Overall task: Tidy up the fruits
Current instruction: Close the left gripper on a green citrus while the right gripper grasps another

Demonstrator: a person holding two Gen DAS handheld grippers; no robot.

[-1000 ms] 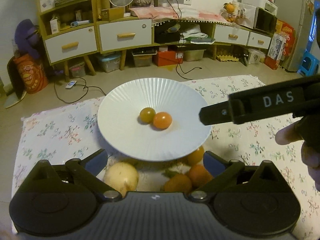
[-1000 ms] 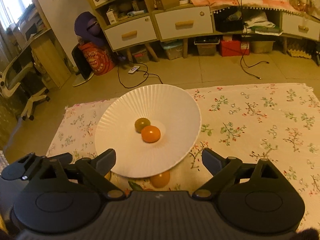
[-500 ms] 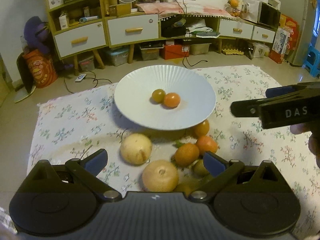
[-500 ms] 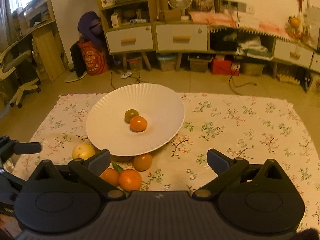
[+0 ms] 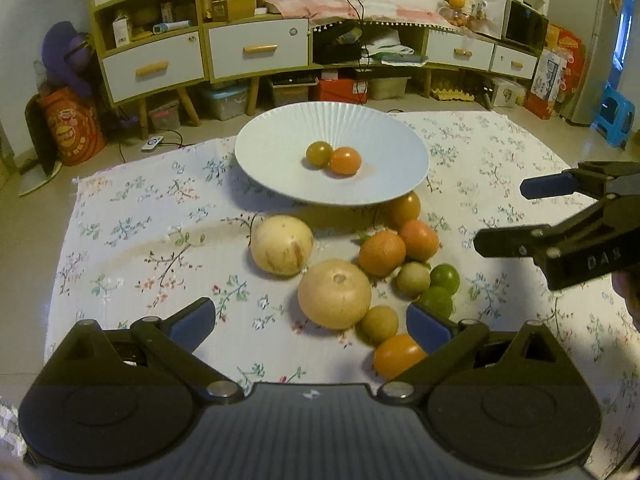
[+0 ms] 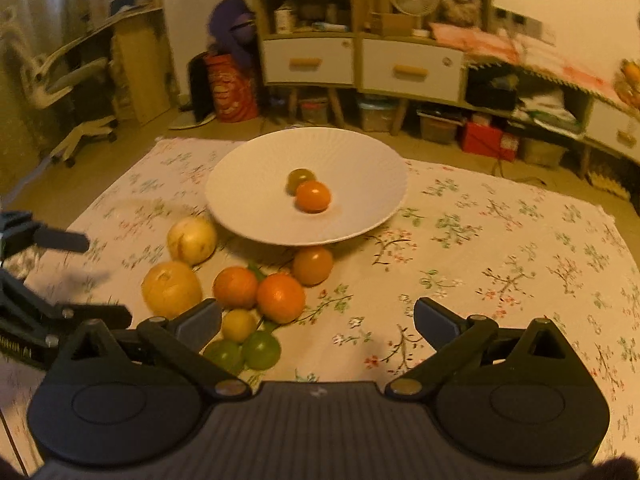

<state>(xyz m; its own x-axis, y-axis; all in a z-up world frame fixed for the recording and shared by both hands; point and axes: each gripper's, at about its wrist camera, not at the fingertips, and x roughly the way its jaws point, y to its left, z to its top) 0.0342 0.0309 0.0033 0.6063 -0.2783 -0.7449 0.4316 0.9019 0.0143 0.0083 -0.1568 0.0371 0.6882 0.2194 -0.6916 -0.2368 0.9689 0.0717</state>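
Left wrist view: our left gripper (image 5: 308,322) hangs released above the near end of the fruit pile (image 5: 360,276) on the floral cloth (image 5: 132,248). The white ribbed plate (image 5: 280,184) sits just beyond, holding a greenish tangerine (image 5: 319,153) touching an orange one (image 5: 345,161). At right our right gripper (image 6: 318,316) stands spread wide, its jaws having just been opening, nothing between them

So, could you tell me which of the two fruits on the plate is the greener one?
The left fruit on the plate is the greener one, olive-toned; the orange fruit touching it on the right is plainly orange.
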